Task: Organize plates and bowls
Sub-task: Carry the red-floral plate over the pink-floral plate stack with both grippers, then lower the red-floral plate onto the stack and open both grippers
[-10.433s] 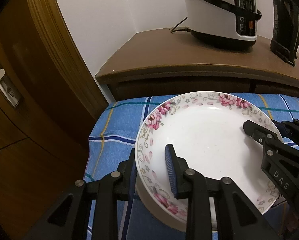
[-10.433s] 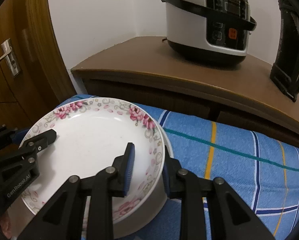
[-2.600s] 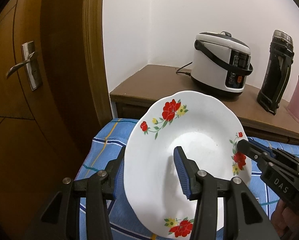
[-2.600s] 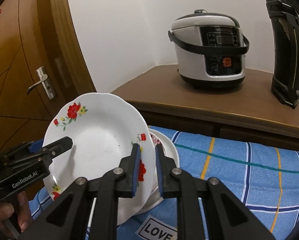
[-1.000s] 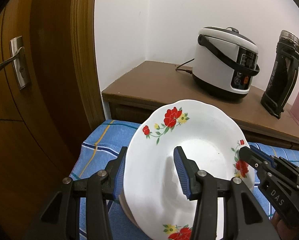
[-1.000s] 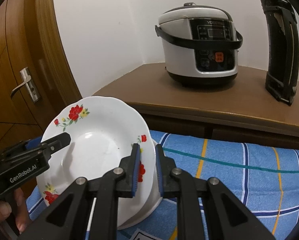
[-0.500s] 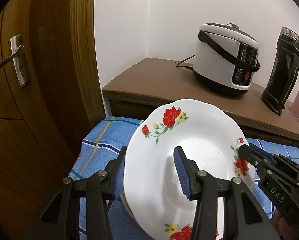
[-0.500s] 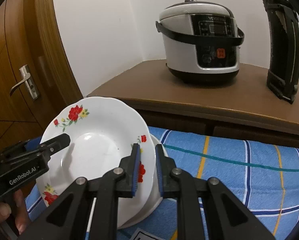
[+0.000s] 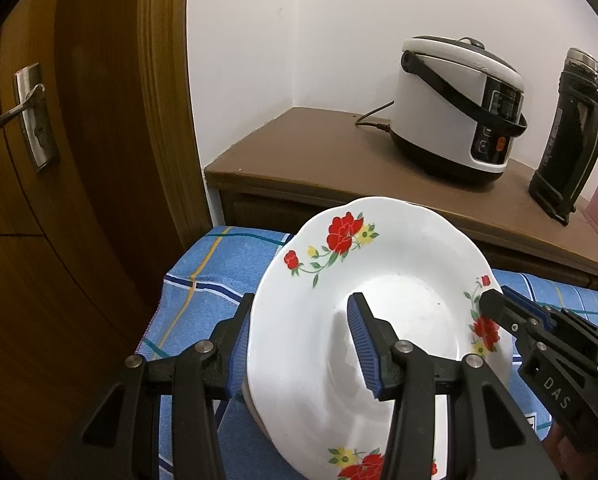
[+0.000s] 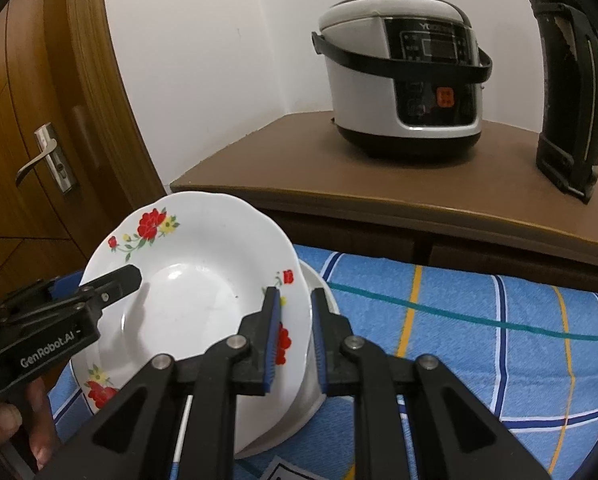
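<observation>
Both grippers are clamping a red-flowered white plate (image 9: 383, 312), the left gripper (image 9: 299, 344) on its left rim, the right gripper (image 10: 293, 336) on its right rim, tilted above stacked white dishes (image 10: 319, 360).

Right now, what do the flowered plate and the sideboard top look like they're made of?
Flowered plate: probably glazed ceramic or porcelain; glossy white with highlights and printed red flowers. Sideboard top: looks like brown wood or laminate, matte and smooth; which one isn't clear.
</observation>
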